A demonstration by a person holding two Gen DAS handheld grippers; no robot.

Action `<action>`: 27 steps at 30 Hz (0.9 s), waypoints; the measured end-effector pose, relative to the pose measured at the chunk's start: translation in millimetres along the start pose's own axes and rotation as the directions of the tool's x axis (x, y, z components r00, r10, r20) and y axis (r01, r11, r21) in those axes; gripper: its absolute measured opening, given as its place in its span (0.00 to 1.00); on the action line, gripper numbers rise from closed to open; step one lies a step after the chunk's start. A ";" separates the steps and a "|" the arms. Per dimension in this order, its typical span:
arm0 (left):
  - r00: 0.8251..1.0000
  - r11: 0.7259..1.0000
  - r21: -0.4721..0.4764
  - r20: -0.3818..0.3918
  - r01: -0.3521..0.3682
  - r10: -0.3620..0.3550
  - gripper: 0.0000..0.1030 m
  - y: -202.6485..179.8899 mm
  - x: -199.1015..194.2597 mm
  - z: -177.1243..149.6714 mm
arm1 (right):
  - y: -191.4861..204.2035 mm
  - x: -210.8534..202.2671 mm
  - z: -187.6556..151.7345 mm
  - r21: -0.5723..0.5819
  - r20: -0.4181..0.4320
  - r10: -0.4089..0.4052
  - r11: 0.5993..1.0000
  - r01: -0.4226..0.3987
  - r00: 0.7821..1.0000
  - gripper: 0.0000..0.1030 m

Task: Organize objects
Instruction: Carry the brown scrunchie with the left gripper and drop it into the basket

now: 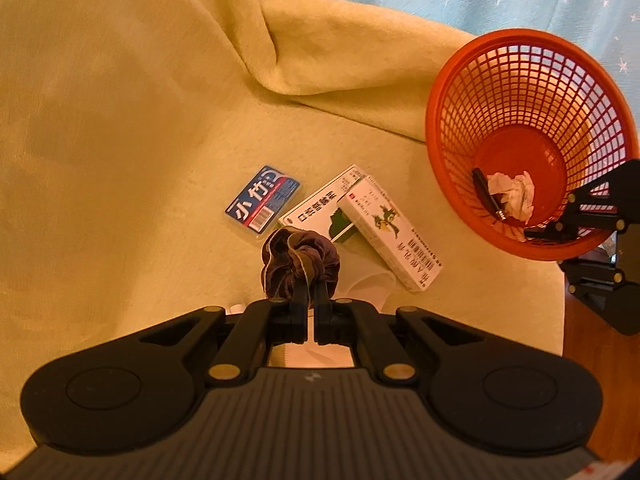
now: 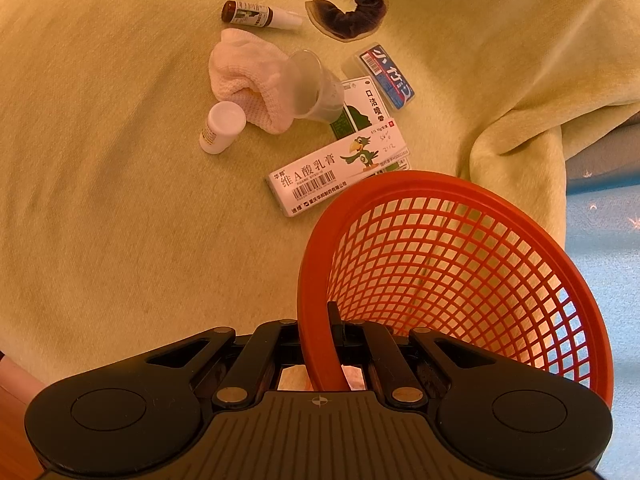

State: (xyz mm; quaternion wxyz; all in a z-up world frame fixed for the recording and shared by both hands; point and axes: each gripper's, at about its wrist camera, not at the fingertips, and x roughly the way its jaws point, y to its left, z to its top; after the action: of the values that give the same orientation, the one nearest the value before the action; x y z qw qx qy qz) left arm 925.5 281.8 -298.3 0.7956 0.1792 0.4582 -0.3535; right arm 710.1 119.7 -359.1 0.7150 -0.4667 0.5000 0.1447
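The step in hand looks like the carrying of one loose thing to the basket. The left tool (image 1: 311, 284) has its two fingers pressed together on a dark purple velvet scrunchie (image 1: 300, 258), which hangs lifted above the yellow-green blanket (image 1: 120, 160); in the right wrist view the scrunchie casts its shadow on the cloth below it. The right tool (image 2: 334, 320) is clamped on the near rim of the orange mesh basket (image 2: 460, 264) and holds it tilted, its mouth turned toward the pile of objects.

The next move, as I judge it, asks the left tool to bring the scrunchie over the basket mouth and then part its fingers — the basket must stay steady for this. The scrunchie is soft and gathered in folds, so it may cling to a finger when released.

Inside the basket, at its bottom, lie a crumpled white tissue (image 1: 514, 196) and a small black object (image 1: 486, 192), maybe a pen-like thing; I cannot tell more. Beside the basket rim lies a white ointment box with a green parrot (image 2: 340, 172), resting partly on a white-and-green spray box (image 2: 360, 112). Farther from the basket are a blue-and-red flat case (image 2: 388, 78), a clear plastic cup (image 2: 316, 88) on its side against a pink knitted cloth (image 2: 244, 76), a small white-capped bottle (image 2: 222, 126) and a brown spray bottle (image 2: 260, 16) — all still to be gathered.
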 end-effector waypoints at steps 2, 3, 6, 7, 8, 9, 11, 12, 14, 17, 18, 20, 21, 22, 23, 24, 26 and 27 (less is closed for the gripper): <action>1.000 1.000 0.006 0.006 0.005 -0.005 0.00 -2.8 -3.3 1.6 | 0.1 -0.1 0.0 -0.001 0.000 0.000 1.000 0.000 1.000 0.00; 1.000 1.000 0.009 0.009 0.009 -0.009 0.00 -4.2 -4.9 2.7 | 0.1 -0.1 0.0 -0.001 0.000 0.000 1.000 0.000 1.000 0.00; 1.000 1.000 0.017 0.016 0.019 -0.019 0.00 -8.5 -8.5 5.9 | -0.1 0.0 0.1 -0.001 0.000 0.000 1.000 0.000 1.000 0.00; 1.000 1.000 0.020 0.017 0.023 -0.023 0.00 -9.6 -9.7 7.0 | -0.1 0.0 0.2 0.000 0.000 0.001 1.000 -0.001 1.000 0.00; 0.999 0.999 0.023 0.020 0.027 -0.027 0.00 -11.2 -10.9 8.1 | 0.0 -0.1 0.1 -0.001 0.000 0.000 1.000 0.000 1.000 0.00; 0.999 0.999 0.025 0.023 0.031 -0.031 0.00 -13.0 -11.7 8.9 | 0.6 0.2 0.2 -0.003 0.000 -0.001 1.000 0.001 1.000 0.00; 0.999 0.999 0.029 0.027 0.041 -0.042 0.00 -16.2 -13.7 10.8 | 1.7 0.2 0.2 -0.004 0.000 0.000 1.000 0.000 1.000 0.00; 0.998 0.998 0.032 0.029 0.046 -0.046 0.00 -17.8 -14.6 12.0 | 2.3 0.1 0.2 -0.006 0.000 0.000 1.000 0.000 1.000 0.00; 0.998 0.998 0.034 0.032 0.057 -0.059 0.00 -20.2 -15.9 14.3 | 2.8 -0.2 -0.3 -0.006 0.000 0.000 1.000 0.000 1.000 0.00; 0.996 0.996 0.038 0.037 0.081 -0.082 0.00 -24.7 -18.6 18.8 | 2.9 -0.3 0.1 -0.007 -0.001 0.001 1.000 -0.001 1.000 0.00; 0.995 0.995 0.038 0.041 0.089 -0.091 0.00 -26.5 -19.8 20.9 | 2.9 -0.4 0.0 -0.006 0.000 0.001 1.000 -0.001 1.000 0.00; 0.992 0.993 0.036 0.051 0.113 -0.114 0.00 -30.3 -22.1 25.5 | 3.2 -0.6 -0.2 -0.005 0.000 0.001 1.000 -0.001 1.000 0.00; 0.990 0.992 0.035 0.057 0.125 -0.127 0.00 -32.6 -23.1 28.3 | 2.9 -0.5 0.1 -0.004 0.000 0.001 1.000 -0.001 1.000 0.00; 0.988 0.990 0.036 0.063 0.137 -0.139 0.00 -35.2 -24.5 31.6 | 3.2 -0.7 0.1 -0.003 0.000 0.001 1.000 -0.001 1.000 0.00; 0.986 0.988 0.039 0.070 0.148 -0.150 0.00 -38.2 -25.8 34.8 | 3.5 -1.0 0.1 -0.003 0.000 0.002 1.000 -0.002 1.000 0.00; 0.984 0.987 0.043 0.077 0.157 -0.160 0.00 -41.8 -26.2 38.3 | 4.0 -1.5 -0.3 -0.002 0.001 0.002 1.000 -0.002 1.000 0.00; 0.978 0.982 0.055 0.089 0.183 -0.187 0.00 -49.4 -26.6 45.4 | 3.4 -1.8 0.0 0.000 0.002 0.003 1.000 -0.003 1.000 0.00; 0.976 0.979 0.063 0.093 0.194 -0.199 0.00 -53.8 -26.0 49.1 | 3.5 -2.2 -0.1 0.000 0.002 0.003 1.000 -0.003 1.000 0.00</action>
State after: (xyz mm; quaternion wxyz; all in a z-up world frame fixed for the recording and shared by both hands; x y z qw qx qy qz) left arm 907.4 225.4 -248.6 0.7734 0.1365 0.4241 -0.4510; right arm 706.6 122.0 -359.1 0.7154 -0.4659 0.4997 0.1463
